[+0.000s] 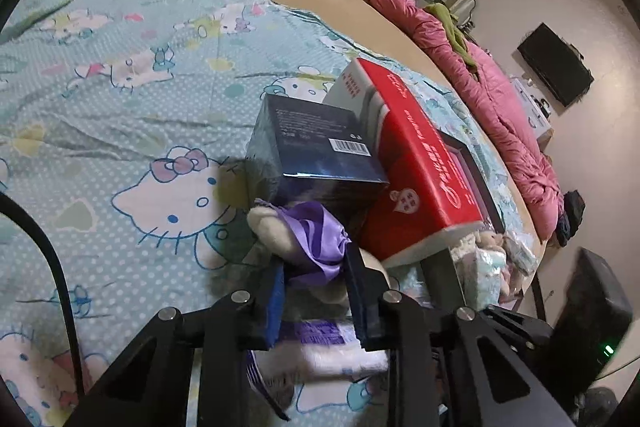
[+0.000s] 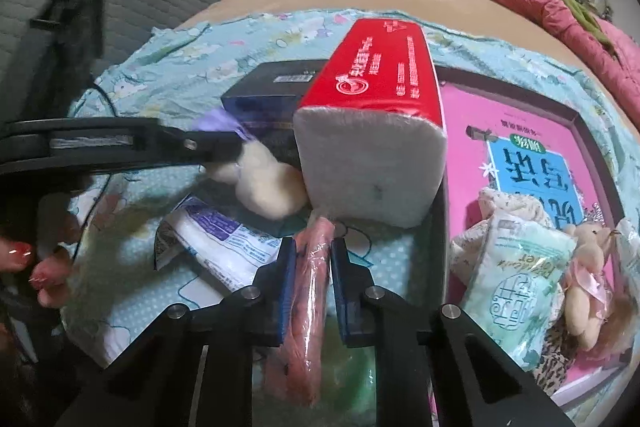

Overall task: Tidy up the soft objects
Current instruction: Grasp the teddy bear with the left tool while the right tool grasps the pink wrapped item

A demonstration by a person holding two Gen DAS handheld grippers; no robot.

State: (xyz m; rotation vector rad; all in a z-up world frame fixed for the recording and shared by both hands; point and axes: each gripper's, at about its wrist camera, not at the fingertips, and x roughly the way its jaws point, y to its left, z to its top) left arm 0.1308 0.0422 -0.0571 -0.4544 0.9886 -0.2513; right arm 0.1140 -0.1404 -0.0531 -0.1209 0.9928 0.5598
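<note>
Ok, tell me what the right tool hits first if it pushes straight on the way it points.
Probably the white end of the red tissue pack. The right tool, shut on a pink wrapped item, points at it, though depth is unclear.

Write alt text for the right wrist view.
The right gripper is shut on a plastic-wrapped pink cloth roll above a cartoon-print bedsheet. Ahead stands a red tissue pack; to the left, the left gripper grips a cream plush toy.
</note>
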